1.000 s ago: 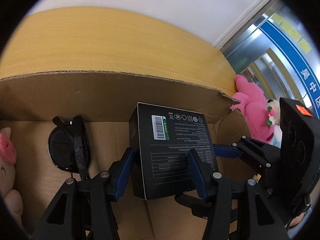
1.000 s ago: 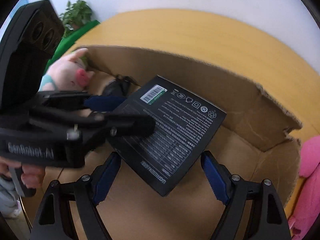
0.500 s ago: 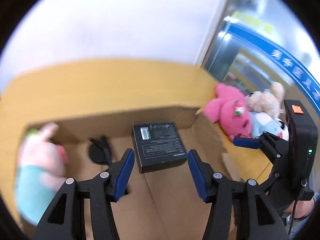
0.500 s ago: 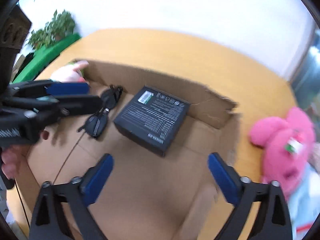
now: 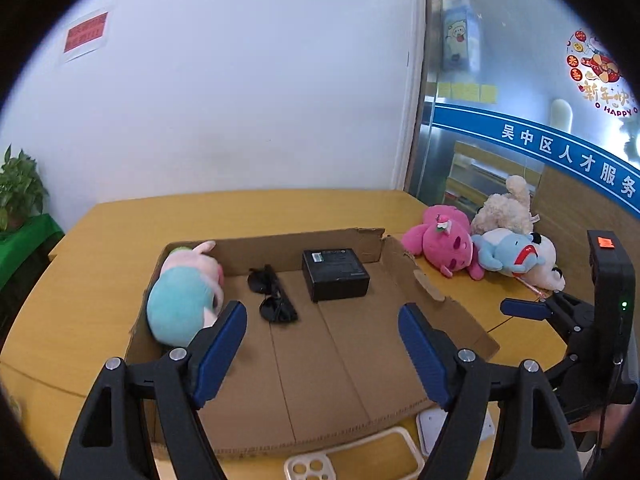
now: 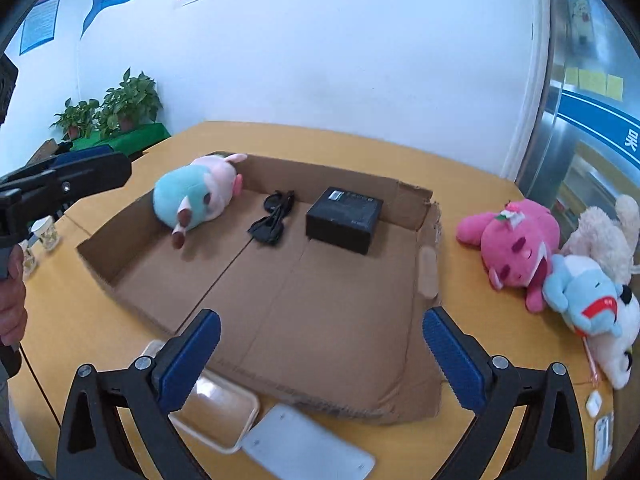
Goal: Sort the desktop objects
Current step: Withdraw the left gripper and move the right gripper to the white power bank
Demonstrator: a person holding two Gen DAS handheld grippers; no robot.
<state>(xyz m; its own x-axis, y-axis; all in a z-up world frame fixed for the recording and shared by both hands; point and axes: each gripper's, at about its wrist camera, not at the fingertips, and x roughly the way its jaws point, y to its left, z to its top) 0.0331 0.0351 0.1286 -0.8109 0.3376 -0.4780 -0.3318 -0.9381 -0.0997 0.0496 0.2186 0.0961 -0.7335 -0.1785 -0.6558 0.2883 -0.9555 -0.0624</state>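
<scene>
1. Both hand-held grippers have pulled well back from the shallow brown cardboard tray (image 5: 404,276) since a second ago, when they were close over the black rectangular printed box (image 5: 335,274); that box now lies alone on the tray floor near the back wall, released.
2. Left hand-held gripper (image 5: 322,334): its blue-padded fingers (image 5: 222,346) are spread wide with nothing between them, whereas a second ago they flanked the box closely. It hovers over the near part of the tray.
3. Right hand-held gripper (image 6: 320,350): its jaws are also wide apart and hold nothing. It hangs over the tray's near edge, and shows at the right edge of the left wrist view.
4. Black folded sunglasses (image 5: 272,294) lie just left of the box, apart from it, as they did earlier.
5. A pink-and-teal plush pig (image 5: 186,290) rests in the tray's left back corner, against the wall.
6. Outside the tray, on the yellow wooden bench (image 6: 352,148), a bright pink plush bear (image 6: 516,240), a cream fluffy plush toy (image 6: 604,232) and a light blue-and-white plush animal (image 6: 592,304) lie heaped together to the right, touching one another.
7. Near the front edge of the tray, a cream-rimmed clear phone case (image 6: 218,408) and a flat grey rectangular plate (image 6: 308,448) sit on the bench, just beside each other.
8. Green potted plants (image 6: 116,108) stand on a green-covered stand by the white wall, well apart from the bench.
</scene>
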